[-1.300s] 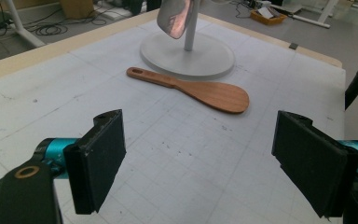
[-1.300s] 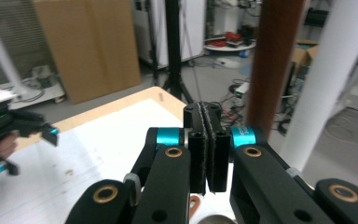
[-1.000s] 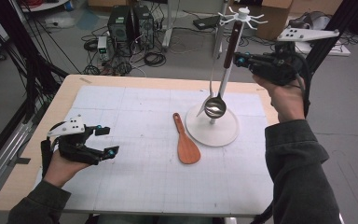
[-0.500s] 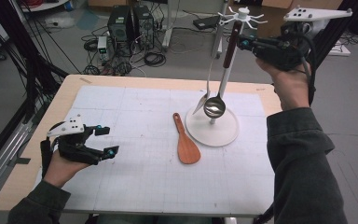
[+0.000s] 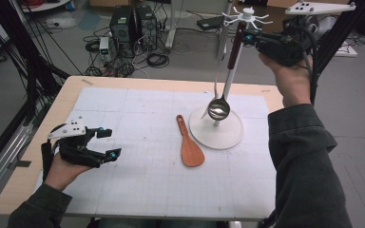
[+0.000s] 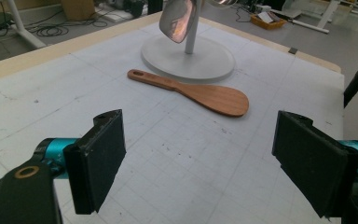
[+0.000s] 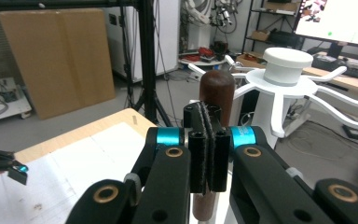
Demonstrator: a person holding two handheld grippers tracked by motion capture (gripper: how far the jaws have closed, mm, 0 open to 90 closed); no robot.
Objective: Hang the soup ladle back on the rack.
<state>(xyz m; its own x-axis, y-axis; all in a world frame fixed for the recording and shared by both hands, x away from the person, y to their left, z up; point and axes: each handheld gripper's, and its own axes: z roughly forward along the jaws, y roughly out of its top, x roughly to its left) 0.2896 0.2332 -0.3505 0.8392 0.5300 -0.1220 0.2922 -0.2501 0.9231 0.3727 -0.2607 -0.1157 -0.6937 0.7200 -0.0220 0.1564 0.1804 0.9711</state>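
A metal ladle [image 5: 218, 109] with a dark brown handle [image 5: 234, 47] hangs almost upright beside the white hook rack [image 5: 247, 14], its bowl just above the rack's round base [image 5: 228, 135]. My right gripper [image 5: 247, 37] is shut on the top of the handle, level with the rack's hooks. In the right gripper view the jaws are pressed together in front of the handle end [image 7: 216, 91], and the rack head [image 7: 286, 65] stands just behind. A wooden spatula [image 5: 189, 144] lies flat on the mat, left of the base. My left gripper [image 5: 110, 142] rests open at the table's left, holding nothing.
A white gridded mat [image 5: 138, 190] covers most of the wooden table [image 5: 64, 102]. In the left gripper view the spatula [image 6: 205, 93] and rack base [image 6: 209, 60] lie well ahead of the open jaws. Cables and computer cases sit on the floor beyond the far edge.
My right gripper has lifted the ladle higher and brought its handle top closer to the rack's hooks. The left gripper and the spatula have stayed put.
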